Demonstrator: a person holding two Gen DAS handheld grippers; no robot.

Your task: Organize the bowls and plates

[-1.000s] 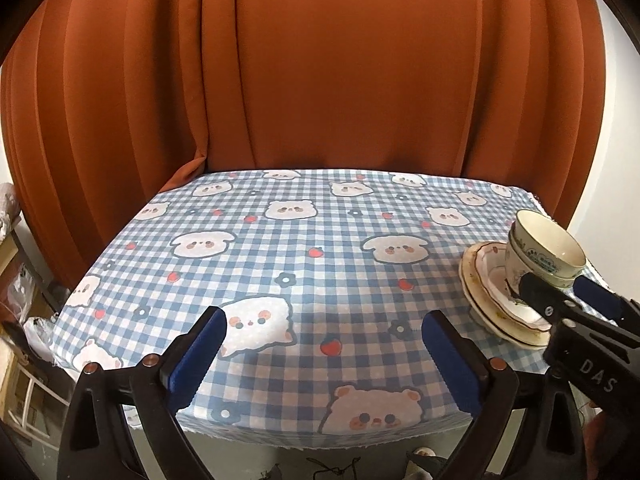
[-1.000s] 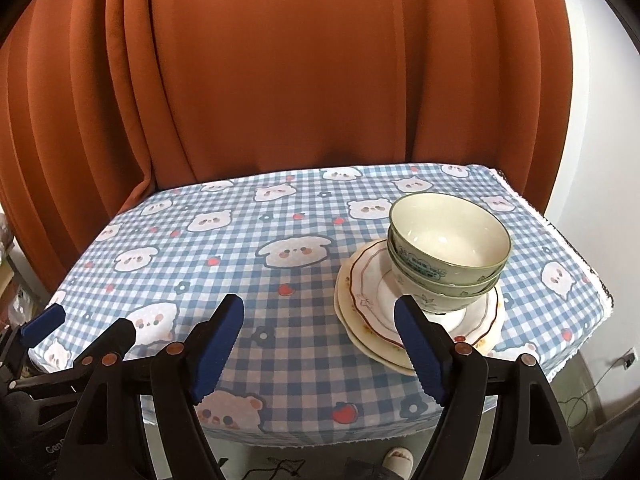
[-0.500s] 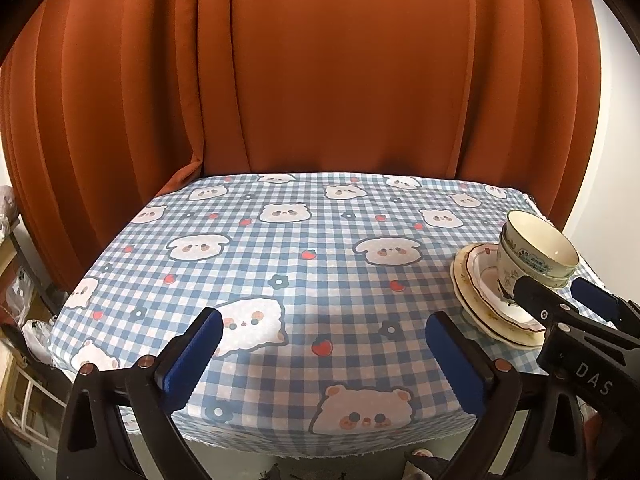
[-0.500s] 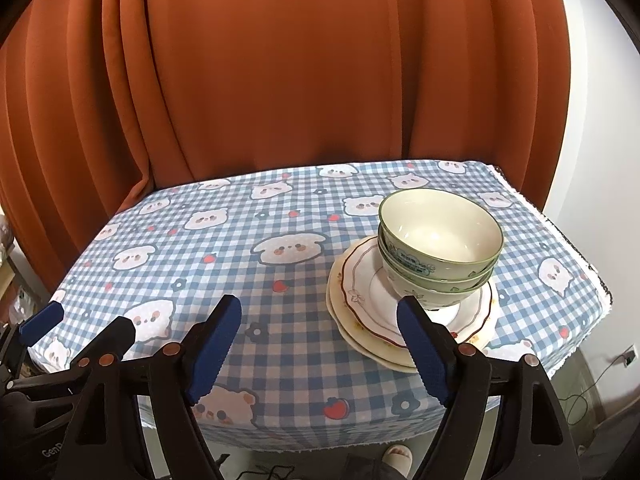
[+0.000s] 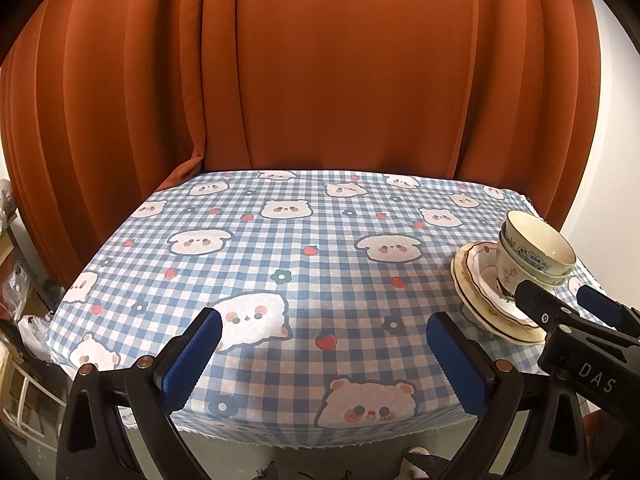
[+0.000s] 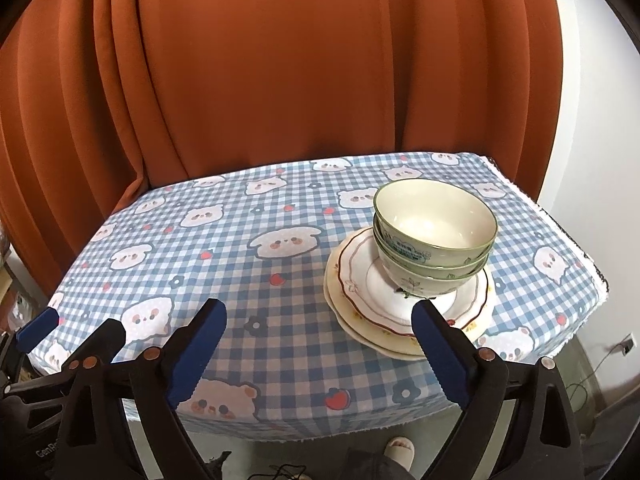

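Rust-orange curtain (image 5: 340, 72) backs a table under a blue gingham bear-print tablecloth (image 5: 280, 264). Near edge: left gripper (image 5: 324, 356) spread wide, nothing between its blue pads, over the front of the cloth. Right gripper (image 6: 320, 344) likewise gaping and empty, its right finger just in front of the plates. Right-wrist view shows the full stack: two nested green-rimmed bowls (image 6: 434, 236) on stacked plates (image 6: 352, 280), right side of table. Left-wrist view catches that stack only at its right margin, partly hidden by the right gripper's body. Only the right-wrist view shows a slippered foot (image 6: 400, 450) on the floor below.
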